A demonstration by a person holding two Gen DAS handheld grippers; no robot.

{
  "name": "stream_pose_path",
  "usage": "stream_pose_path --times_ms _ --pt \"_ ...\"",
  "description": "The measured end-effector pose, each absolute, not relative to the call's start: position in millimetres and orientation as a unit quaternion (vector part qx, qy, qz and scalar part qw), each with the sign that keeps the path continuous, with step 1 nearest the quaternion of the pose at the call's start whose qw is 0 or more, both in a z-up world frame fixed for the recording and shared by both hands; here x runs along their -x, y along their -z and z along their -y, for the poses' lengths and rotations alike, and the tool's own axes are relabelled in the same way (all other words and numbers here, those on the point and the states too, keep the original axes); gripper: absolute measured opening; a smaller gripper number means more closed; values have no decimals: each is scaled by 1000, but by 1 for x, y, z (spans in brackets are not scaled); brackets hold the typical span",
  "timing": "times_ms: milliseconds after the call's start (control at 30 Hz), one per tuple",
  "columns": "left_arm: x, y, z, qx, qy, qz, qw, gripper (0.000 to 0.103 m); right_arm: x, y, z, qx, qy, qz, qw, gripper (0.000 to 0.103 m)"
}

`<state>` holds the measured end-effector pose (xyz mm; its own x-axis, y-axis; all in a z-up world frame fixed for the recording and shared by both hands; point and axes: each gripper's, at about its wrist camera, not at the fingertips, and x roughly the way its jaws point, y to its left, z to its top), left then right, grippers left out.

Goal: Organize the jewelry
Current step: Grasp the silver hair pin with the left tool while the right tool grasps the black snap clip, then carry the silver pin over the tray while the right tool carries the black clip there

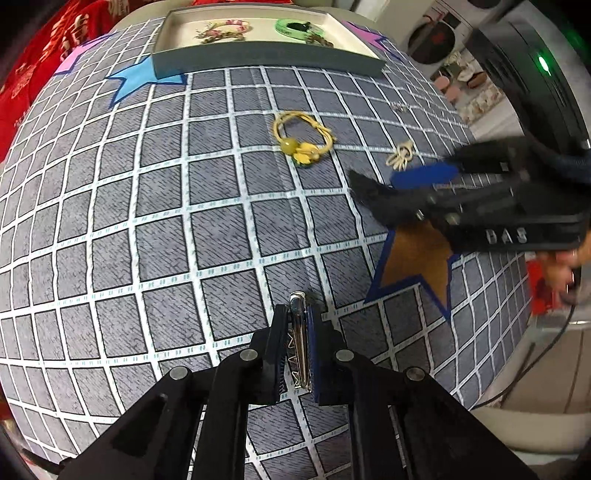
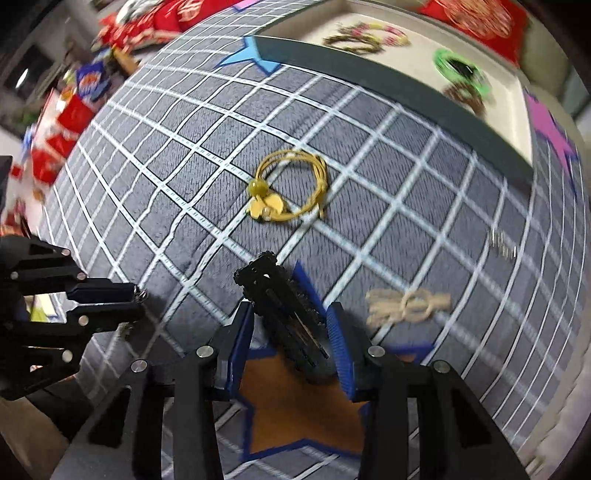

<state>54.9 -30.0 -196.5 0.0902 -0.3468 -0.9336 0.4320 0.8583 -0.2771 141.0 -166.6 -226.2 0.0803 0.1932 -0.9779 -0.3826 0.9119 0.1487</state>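
In the left wrist view my left gripper (image 1: 295, 310) is shut on a slim silver hair clip (image 1: 298, 332), which stands lengthwise between the pads above the checked cloth. My right gripper (image 1: 399, 195) reaches in from the right with a black beaded hair clip (image 1: 365, 190) sticking out of it. The right wrist view shows that right gripper (image 2: 290, 308) shut on the black clip (image 2: 280, 306), which sits slantwise between the blue pads over an orange star (image 2: 295, 413). The left gripper (image 2: 137, 301) shows at the left edge, a bit of silver at its tip.
A yellow cord bracelet (image 1: 301, 136) with a bead and flower lies mid-cloth, a beige knotted piece (image 1: 400, 155) to its right, a small silver item (image 1: 399, 107) beyond. At the far edge stands a dark-walled tray (image 1: 266, 59) holding bracelets and a green bangle (image 1: 295, 27).
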Motion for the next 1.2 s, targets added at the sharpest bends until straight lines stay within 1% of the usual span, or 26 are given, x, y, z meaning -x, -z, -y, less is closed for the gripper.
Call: stream_pose_path --times_ms 233,367,500,900,1200 --pt "-64 180 25 -19 263 -616 742 18 -109 215 196 -29 -163 -661 732 44" --pt "-68 173 19 -6 259 -610 749 18 -106 207 220 -92 -144 -657 734 44" --pt "-81 163 19 3 253 -601 758 18 -111 203 220 -126 -131 -648 739 44" --pt "-124 130 21 23 246 -564 788 18 -145 172 227 -156 -124 -612 766 44" --pt "-177 99 29 20 241 -522 818 18 -197 147 248 -158 -105 -585 788 44"
